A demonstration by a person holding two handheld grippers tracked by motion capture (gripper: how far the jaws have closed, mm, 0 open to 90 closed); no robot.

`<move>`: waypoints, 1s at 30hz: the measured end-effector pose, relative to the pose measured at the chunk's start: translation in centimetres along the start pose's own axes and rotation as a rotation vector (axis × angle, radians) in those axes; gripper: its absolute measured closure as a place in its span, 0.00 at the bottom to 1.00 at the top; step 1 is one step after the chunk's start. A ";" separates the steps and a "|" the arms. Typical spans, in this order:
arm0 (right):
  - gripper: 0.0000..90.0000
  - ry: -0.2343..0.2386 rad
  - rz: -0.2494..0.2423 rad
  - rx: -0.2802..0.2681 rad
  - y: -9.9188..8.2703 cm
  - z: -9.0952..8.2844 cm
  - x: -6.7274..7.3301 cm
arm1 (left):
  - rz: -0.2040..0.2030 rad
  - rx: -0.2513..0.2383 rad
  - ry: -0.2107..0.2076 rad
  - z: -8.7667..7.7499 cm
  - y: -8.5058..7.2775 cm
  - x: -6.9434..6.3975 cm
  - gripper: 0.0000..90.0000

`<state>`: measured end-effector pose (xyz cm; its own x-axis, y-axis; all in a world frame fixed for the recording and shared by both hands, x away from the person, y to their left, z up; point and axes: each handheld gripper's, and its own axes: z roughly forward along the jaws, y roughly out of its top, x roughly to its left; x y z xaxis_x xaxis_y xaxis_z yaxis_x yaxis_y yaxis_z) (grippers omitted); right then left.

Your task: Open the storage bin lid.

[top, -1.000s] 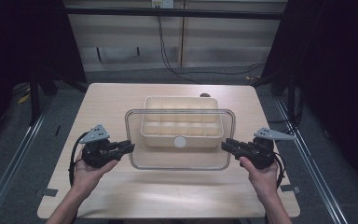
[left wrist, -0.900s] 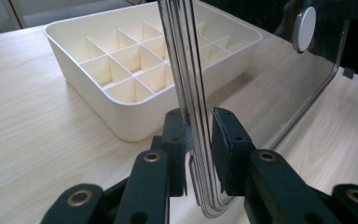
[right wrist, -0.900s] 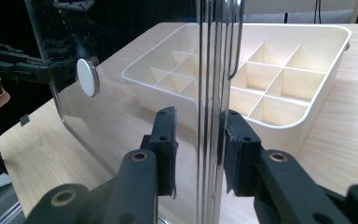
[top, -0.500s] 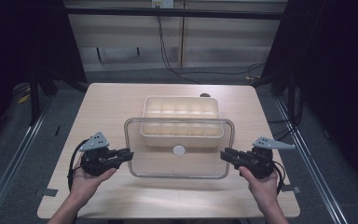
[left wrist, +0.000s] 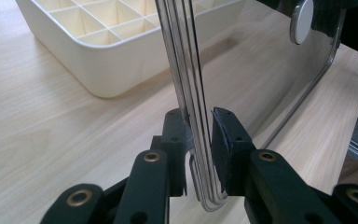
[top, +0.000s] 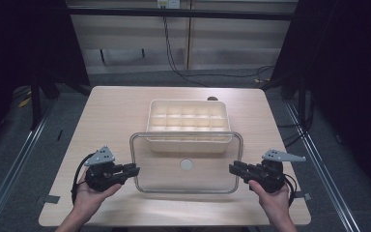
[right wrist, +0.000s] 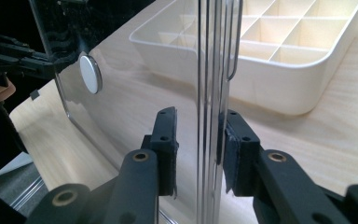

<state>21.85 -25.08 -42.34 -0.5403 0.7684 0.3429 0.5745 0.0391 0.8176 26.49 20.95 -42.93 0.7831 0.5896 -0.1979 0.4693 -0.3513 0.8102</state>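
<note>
A clear plastic lid [top: 159, 169] with a white round knob [top: 186, 164] hangs level between my two grippers, just in front of a cream compartment tray [top: 188, 116]; its far edge overlaps the tray's near wall. My left gripper [top: 134, 170] is shut on the lid's left rim, my right gripper [top: 233, 169] on its right rim. In the left gripper view the black jaws [left wrist: 199, 121] clamp the lid's ridged edge [left wrist: 191, 60], with the tray [left wrist: 74, 42] beyond. In the right gripper view the jaws [right wrist: 198, 121] pinch the lid's edge [right wrist: 212, 70], and the knob [right wrist: 91, 74] shows at left.
The light wooden table [top: 111, 111] has bare room to the left, right and behind the tray. Metal rails and dark floor run along both sides of the table, and cables lie on the floor behind it. The person's hands reach in from the near edge.
Both grippers and the lid have moved toward the person and a little lower, so the lid covers less of the tray than before.
</note>
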 end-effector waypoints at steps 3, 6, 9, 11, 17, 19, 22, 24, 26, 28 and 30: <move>0.77 0.004 0.006 0.017 -0.6 0.3 0.1 | -0.010 0.009 0.004 0.1 -0.4 0.0 0.84; 0.77 0.010 0.027 0.032 -1.3 0.6 -0.1 | -0.015 0.017 -0.003 0.1 -0.8 0.0 0.84; 0.77 0.010 0.039 0.043 -2.0 0.6 -0.2 | -0.027 0.033 -0.016 0.4 -1.4 -0.1 0.84; 0.77 0.012 0.044 0.055 -2.5 0.6 -0.2 | -0.028 0.042 -0.018 0.5 -1.7 -0.3 0.84; 0.76 0.006 0.058 0.063 -3.2 0.4 -0.3 | -0.020 0.051 -0.022 0.7 -2.2 -0.9 0.83; 0.76 0.001 0.057 0.071 -3.3 0.5 -0.2 | -0.019 0.049 -0.021 0.6 -2.3 -0.9 0.84; 0.75 -0.014 0.050 0.082 -3.5 0.7 -0.1 | -0.029 0.044 -0.021 0.6 -2.4 -0.8 0.83; 0.75 -0.016 0.051 0.091 -3.7 0.9 -0.1 | -0.029 0.050 -0.023 0.6 -2.5 -0.8 0.82; 0.75 -0.016 0.044 0.100 -3.8 1.0 -0.1 | -0.029 0.058 -0.022 0.9 -2.6 -0.7 0.81; 0.74 -0.015 0.052 0.103 -3.9 1.1 -0.2 | -0.032 0.059 -0.023 1.0 -2.7 -0.7 0.80; 0.74 -0.013 0.055 0.105 -4.0 1.2 -0.3 | -0.028 0.065 -0.022 1.1 -2.7 -0.6 0.79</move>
<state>20.46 -24.69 -46.33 -0.4985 0.7797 0.3790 0.6645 0.0629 0.7447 25.19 20.77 -45.63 0.7779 0.5839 -0.2322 0.5158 -0.3823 0.7667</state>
